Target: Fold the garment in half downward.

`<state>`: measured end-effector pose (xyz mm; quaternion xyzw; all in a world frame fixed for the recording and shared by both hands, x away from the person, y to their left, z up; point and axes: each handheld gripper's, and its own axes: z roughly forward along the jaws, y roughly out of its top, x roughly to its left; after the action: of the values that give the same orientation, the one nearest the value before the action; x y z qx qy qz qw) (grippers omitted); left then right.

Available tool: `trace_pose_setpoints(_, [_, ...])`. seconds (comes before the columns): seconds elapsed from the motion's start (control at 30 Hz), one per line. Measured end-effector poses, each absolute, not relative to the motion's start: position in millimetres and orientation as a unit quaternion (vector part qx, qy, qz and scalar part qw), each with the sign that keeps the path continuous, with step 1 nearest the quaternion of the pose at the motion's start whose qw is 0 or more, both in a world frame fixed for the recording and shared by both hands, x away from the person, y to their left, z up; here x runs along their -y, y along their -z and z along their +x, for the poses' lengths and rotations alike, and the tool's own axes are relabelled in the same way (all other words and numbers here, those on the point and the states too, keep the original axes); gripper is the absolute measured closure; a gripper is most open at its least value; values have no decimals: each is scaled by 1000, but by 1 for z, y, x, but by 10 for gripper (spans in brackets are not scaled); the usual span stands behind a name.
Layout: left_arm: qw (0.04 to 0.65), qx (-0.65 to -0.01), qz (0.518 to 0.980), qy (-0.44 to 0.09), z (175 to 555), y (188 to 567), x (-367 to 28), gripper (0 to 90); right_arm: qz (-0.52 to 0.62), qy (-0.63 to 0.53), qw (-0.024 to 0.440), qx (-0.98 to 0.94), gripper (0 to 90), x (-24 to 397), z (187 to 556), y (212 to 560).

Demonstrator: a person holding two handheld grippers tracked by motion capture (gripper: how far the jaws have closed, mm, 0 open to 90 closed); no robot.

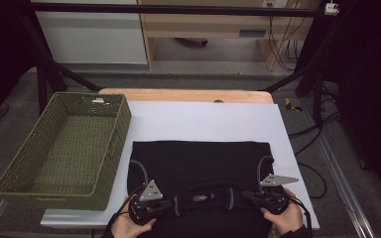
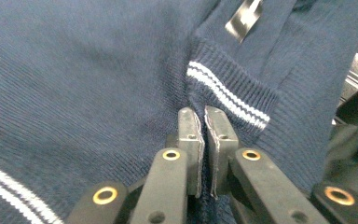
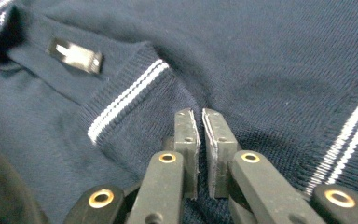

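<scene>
Left gripper [image 2: 203,116] and right gripper [image 3: 200,116], each pinched shut on the shirt [image 1: 198,163] near its collar [image 1: 201,197] at the table's near edge, should lift evenly together to keep the fold straight.

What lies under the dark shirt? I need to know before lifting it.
The dark shirt lies on a white sheet that covers the table, with bare wood at the far edge. Whatever else sits beneath the cloth is hidden.
</scene>
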<state>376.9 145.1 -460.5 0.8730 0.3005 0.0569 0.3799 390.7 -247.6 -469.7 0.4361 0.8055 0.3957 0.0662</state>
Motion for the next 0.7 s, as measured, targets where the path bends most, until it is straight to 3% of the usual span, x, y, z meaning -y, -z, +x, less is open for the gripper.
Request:
trace_pose_setpoints(0.23, [409, -254, 874, -71, 347, 434, -167, 861, 411, -454, 46, -790, 850, 262, 362, 435])
trace_pose_setpoints(0.33, [404, -234, 882, -68, 336, 441, -167, 822, 410, -433, 30, -802, 773, 262, 348, 436])
trace_pose_setpoints(0.4, [406, -259, 873, -76, 337, 444, -172, 648, 419, -430, 31, -799, 703, 266, 344, 439])
trace_pose_setpoints(0.43, [408, -276, 867, -82, 340, 444, -178, 612, 425, -434, 37, -793, 664, 269, 343, 439])
trace_pose_setpoints(0.57, [390, -357, 840, -121, 351, 446, -203, 551, 458, -420, 97, -778, 560, 284, 348, 440])
trace_pose_setpoints(0.7, [374, -399, 830, -112, 352, 457, -213, 531, 488, -384, 114, -776, 514, 292, 353, 454])
